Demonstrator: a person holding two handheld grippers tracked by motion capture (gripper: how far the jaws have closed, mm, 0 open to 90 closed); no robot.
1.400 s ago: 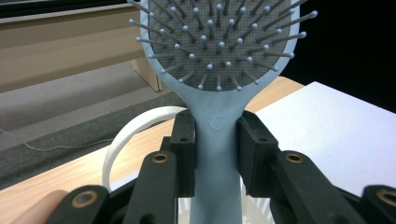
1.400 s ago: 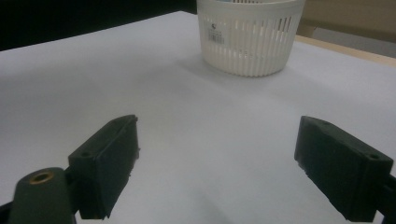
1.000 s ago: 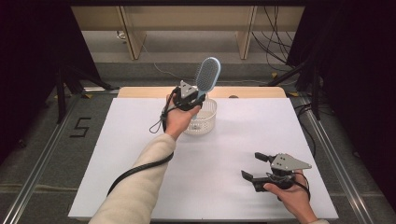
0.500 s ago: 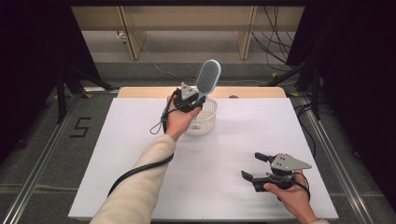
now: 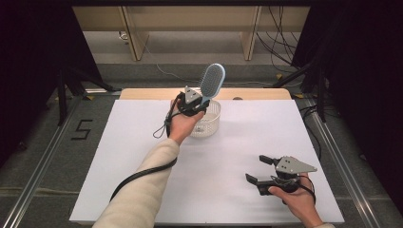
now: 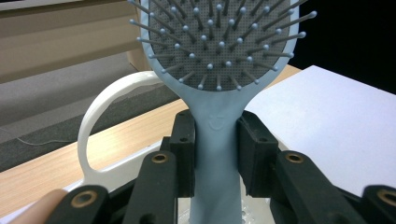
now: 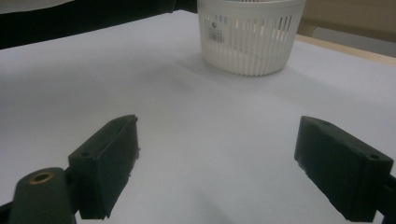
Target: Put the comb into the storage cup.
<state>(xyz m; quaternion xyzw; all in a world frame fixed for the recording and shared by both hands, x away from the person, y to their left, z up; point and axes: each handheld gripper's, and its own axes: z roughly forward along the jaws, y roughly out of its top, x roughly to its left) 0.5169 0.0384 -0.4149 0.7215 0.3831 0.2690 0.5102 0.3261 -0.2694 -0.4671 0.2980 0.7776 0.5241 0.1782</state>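
A light blue hairbrush [image 5: 212, 80] stands upright over the white slatted basket [image 5: 210, 124] at the back of the table. My left gripper [image 5: 199, 103] is shut on the hairbrush handle [image 6: 217, 154], with both black pads pressed against its sides. The bristled head [image 6: 219, 42] faces the left gripper view's camera. Behind the handle there curves the basket's white loop handle [image 6: 100, 116]. At the front right, my right gripper [image 5: 259, 168] rests low over the white sheet, open, with nothing between its fingers [image 7: 105, 163]. The basket [image 7: 250, 35] stands ahead of it in the right gripper view.
A white sheet [image 5: 142, 156] covers the table, with a wooden strip [image 5: 142, 93] showing along the back edge. Cables lie on the floor beyond the table. A floor mark reading 5 [image 5: 81, 129] sits to the left.
The left hand has shifted slightly with the hairbrush held above the basket. The right gripper has not moved.
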